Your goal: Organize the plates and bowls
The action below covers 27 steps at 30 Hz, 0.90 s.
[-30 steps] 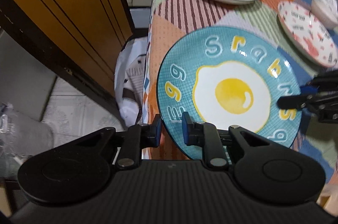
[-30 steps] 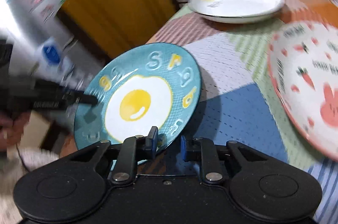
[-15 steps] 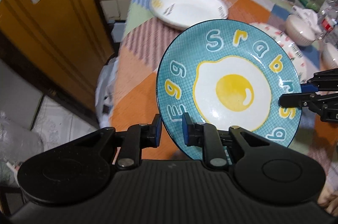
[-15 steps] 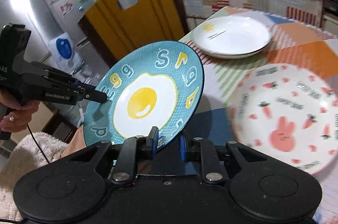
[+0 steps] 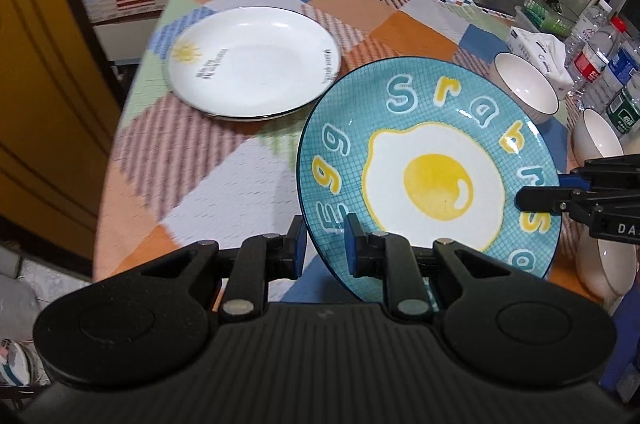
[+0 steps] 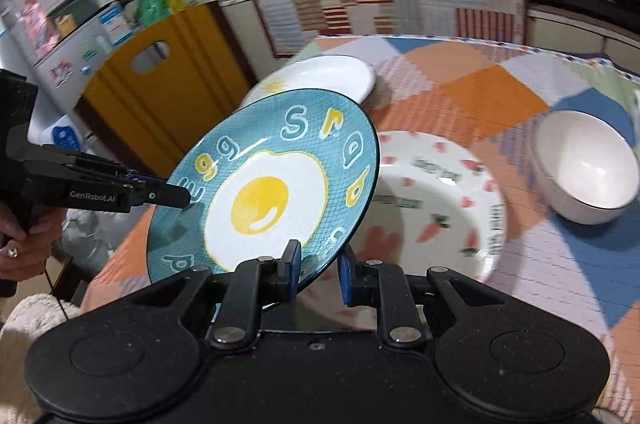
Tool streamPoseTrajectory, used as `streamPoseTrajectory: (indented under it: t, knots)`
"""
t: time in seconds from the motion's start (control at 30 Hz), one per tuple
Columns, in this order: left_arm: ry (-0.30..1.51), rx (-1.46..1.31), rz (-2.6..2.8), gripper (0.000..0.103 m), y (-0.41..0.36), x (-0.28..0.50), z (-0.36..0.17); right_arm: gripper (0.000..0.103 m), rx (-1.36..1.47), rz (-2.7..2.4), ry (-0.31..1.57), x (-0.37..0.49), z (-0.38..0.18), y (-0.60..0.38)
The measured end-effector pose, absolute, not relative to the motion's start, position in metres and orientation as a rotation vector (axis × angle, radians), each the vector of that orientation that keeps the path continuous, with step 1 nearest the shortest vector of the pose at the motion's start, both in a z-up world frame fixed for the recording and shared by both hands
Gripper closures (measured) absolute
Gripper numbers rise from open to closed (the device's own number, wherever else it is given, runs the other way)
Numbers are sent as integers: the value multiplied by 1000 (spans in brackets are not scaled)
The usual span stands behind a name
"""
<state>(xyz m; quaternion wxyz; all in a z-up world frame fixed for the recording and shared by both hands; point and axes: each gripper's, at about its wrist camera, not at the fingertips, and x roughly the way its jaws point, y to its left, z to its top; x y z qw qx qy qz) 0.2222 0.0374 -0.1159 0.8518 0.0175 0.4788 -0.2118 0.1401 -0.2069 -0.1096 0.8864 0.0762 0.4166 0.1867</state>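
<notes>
A blue plate with a fried-egg picture (image 5: 432,184) hangs tilted above the table, gripped at opposite rims. My left gripper (image 5: 325,244) is shut on its near-left rim. My right gripper (image 6: 319,266) is shut on the other rim of the same blue plate (image 6: 264,192) and shows at the right edge of the left wrist view. Below lies a white plate with carrots and a rabbit (image 6: 436,204). A white plate with a sun mark (image 5: 252,64) rests further back. A white bowl (image 6: 588,168) stands to the right.
A patchwork cloth covers the table (image 5: 200,160). Two more bowls (image 5: 600,140) stand at its right side, near water bottles (image 5: 596,60) and a tissue pack (image 5: 536,44). A yellow board (image 6: 160,96) stands past the left edge. A person's hand (image 6: 20,232) holds the left gripper.
Both grippers have lifted the blue plate and carried it from the table's near corner inward over the table. It now hangs above the carrot plate, and the bowls have come into view.
</notes>
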Motion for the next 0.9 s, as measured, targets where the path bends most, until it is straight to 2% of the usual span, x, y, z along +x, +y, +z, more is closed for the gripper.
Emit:
streamPoseTrajectory:
  t: [0.43,0.9]
  knots:
    - [1070,58,-480,85,-17,255,-142,79,195,299,920,170,-132,-259]
    - [1128,112,-467,84,-33,263,-151,79,167,240,953,174,-142,-258]
